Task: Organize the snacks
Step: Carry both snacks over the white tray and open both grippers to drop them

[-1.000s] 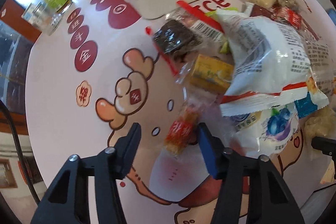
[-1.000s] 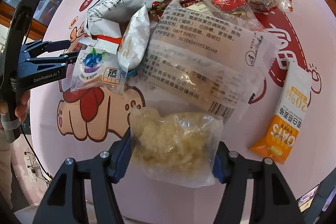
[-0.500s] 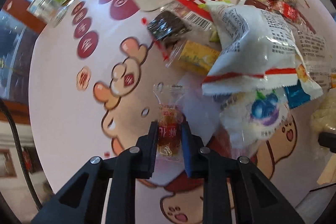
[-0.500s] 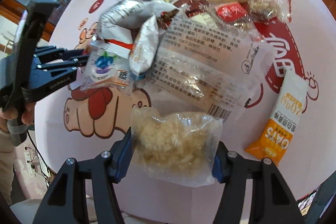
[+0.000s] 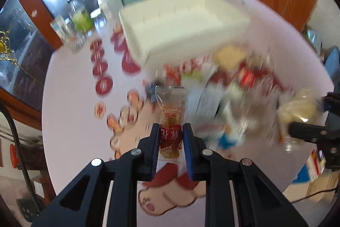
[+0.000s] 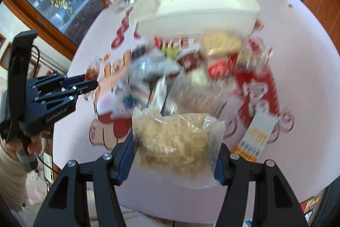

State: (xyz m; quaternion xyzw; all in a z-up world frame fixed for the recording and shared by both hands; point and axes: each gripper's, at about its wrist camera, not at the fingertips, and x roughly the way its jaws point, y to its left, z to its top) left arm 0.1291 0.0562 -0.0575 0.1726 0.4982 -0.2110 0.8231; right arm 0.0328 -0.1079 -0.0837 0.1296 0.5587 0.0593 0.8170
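Observation:
My left gripper (image 5: 171, 131) is shut on a small clear packet with a red label (image 5: 171, 118) and holds it above the table. My right gripper (image 6: 176, 142) is shut on a clear bag of pale crumbly snack (image 6: 176, 142), also lifted; that bag shows at the right of the left wrist view (image 5: 297, 110). A blurred pile of snack packets (image 6: 180, 78) lies in the middle of the table. A white bin (image 5: 182, 22) stands behind the pile and shows in the right wrist view (image 6: 195, 5) too. The left gripper shows at the left of the right wrist view (image 6: 89, 82).
An orange oat bar (image 6: 257, 133) lies at the right of the pile. Bottles and glasses (image 5: 74, 27) stand at the table's far left edge. The round table (image 5: 70, 99) has a pink printed cloth. Wooden cabinets stand behind.
My left gripper closed on the small red-label packet and lifted it. Both grippers rose and tilted up, so the white bin is now more in view. The right gripper kept its bag.

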